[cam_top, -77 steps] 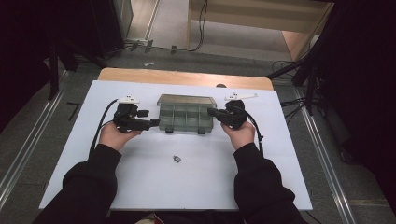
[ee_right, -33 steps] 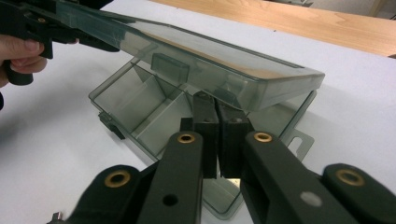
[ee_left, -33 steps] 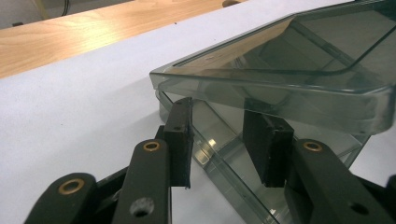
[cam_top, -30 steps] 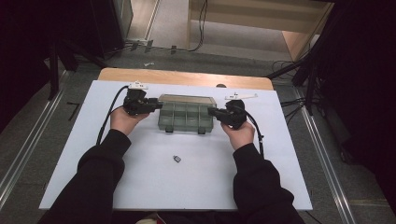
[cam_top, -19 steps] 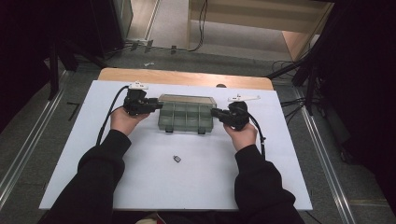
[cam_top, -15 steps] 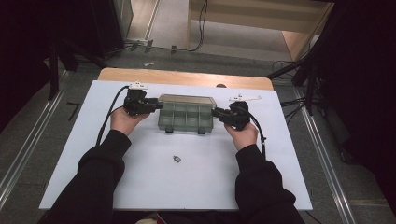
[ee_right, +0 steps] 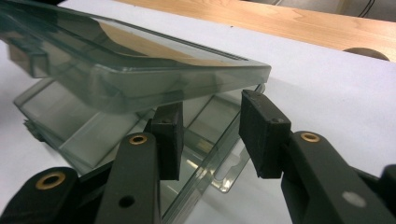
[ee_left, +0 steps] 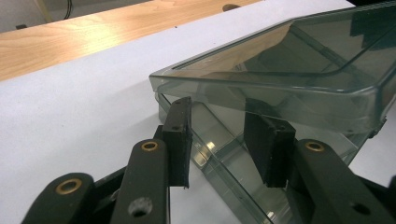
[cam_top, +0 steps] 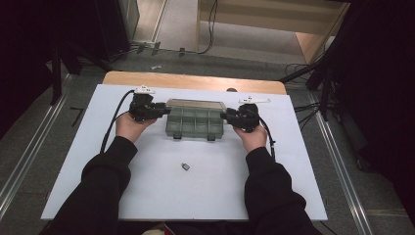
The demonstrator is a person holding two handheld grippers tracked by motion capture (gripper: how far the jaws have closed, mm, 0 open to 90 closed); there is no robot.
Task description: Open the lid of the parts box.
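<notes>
Clear grey-green compartment box (cam_top: 195,121) resting toward the far middle of the white table (cam_top: 147,196), lid (ee_left: 299,60) raised at an angle above the tray. Left gripper (cam_top: 165,111) at the box's left end, held in the person's left hand (cam_top: 128,126); in the left gripper view, jaws apart at the tray's end wall, just beneath the edge of the tilted lid, pads (ee_left: 180,140) not pressing on anything. Right gripper (cam_top: 224,115) at the box's right end, carried by the right hand (cam_top: 252,137); jaws just been opening, now standing apart, with the tray's end wall and the lid's corner (ee_right: 252,72) in front of them and no pad (ee_right: 261,130) clamped on either. In the right gripper view, lid slanting up away from the tray (ee_right: 84,135), a small clear tab (ee_right: 229,175) jutting from the tray's end near the jaws. Small dark part (cam_top: 185,166) lying alone on the white surface, nearer the person and well apart from the box. Strip of bare wood (cam_top: 195,81) along the far edge of the table. Black cables (cam_top: 115,117) trailing from each gripper across the white surface.
</notes>
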